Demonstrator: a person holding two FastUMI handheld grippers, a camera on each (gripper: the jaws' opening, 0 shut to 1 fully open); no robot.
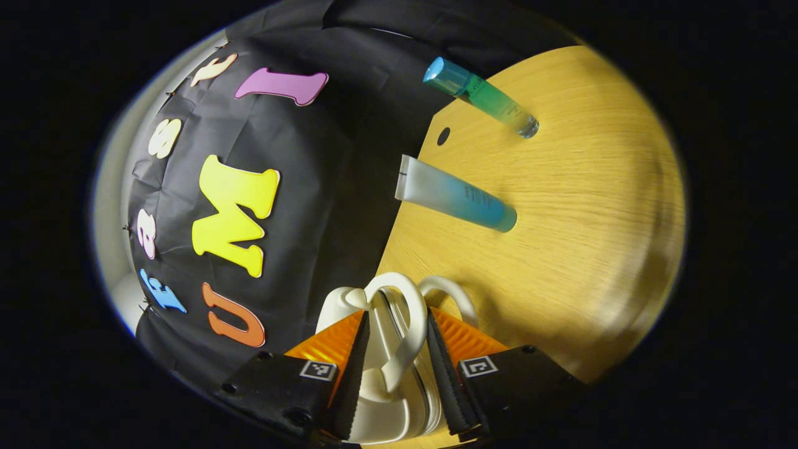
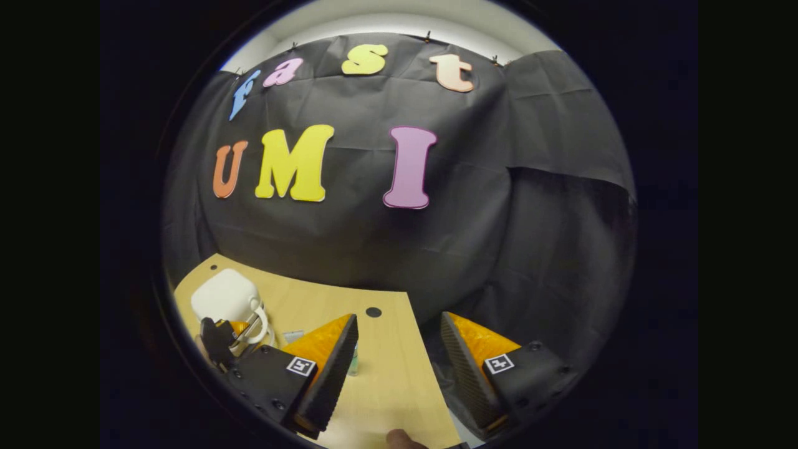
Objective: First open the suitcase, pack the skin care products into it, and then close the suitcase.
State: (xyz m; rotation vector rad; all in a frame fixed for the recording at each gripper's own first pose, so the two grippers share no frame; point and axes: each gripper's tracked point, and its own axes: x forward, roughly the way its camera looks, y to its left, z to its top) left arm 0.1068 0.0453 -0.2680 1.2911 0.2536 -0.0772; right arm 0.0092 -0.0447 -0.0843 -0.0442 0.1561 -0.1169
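Left gripper view looks along the left tool [image 1: 396, 349], whose two fingers press on the looped handle of a small white suitcase [image 1: 386, 374]; the handle stands between them and the case's rounded body sits just beneath. Beyond the suitcase, on the pale wooden surface [image 1: 580, 249], lies a frosted tube [image 1: 455, 194] that shades to blue, its flat crimped end toward the surface's edge. Farther from the suitcase than the tube lies a slim bottle [image 1: 480, 95] with a teal cap and a greenish clear body, roughly parallel to the tube and apart from it. A small dark hole [image 1: 443, 135] in the surface sits between the two, close to the edge. In the right gripper view the right tool [image 2: 399, 355] hangs with its fingers spread wide and nothing between them, above the surface's edge. Well off to that tool's left side the white suitcase [image 2: 225, 296] stands on the surface [image 2: 386, 380], with the left tool [image 2: 227, 337] at its handle on the near side. A fingertip [image 2: 402, 439] shows at the bottom edge of that view.
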